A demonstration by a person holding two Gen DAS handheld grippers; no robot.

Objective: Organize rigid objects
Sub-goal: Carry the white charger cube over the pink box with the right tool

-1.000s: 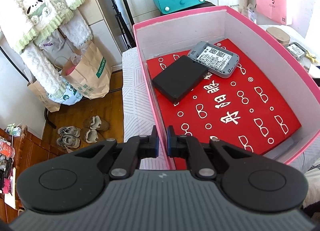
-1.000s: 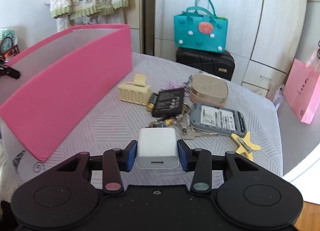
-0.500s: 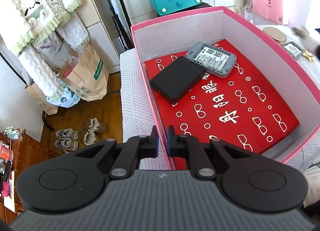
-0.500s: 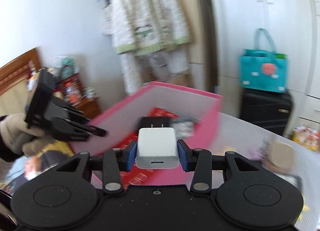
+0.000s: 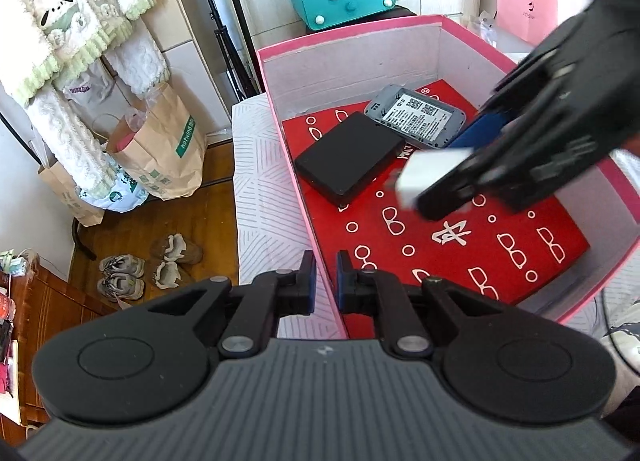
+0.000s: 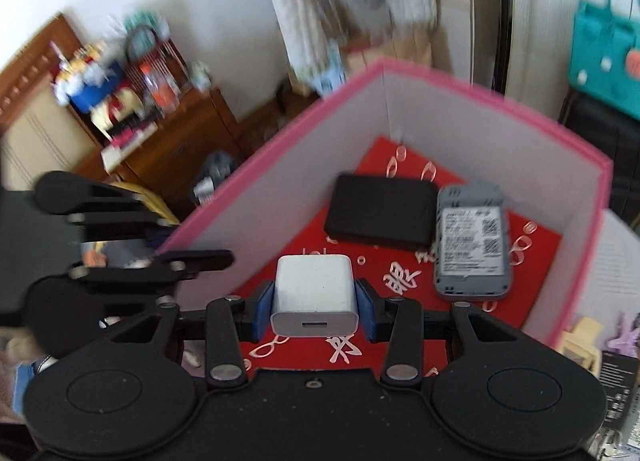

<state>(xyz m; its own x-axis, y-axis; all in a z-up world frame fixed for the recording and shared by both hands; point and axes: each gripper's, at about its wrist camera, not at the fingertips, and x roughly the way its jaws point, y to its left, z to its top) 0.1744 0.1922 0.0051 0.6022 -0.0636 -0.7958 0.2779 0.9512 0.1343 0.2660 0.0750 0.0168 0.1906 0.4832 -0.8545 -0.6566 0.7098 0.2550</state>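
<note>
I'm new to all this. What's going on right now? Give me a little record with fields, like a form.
container: pink box, red patterned liner on its floor
already in box: black case; grey device, label up, one end on the case
left gripper: clamped on the box's near wall
right gripper: holds a white charger above the liner
charger: not yet set down
still on the table: a few small items beside the box, blurred
</note>
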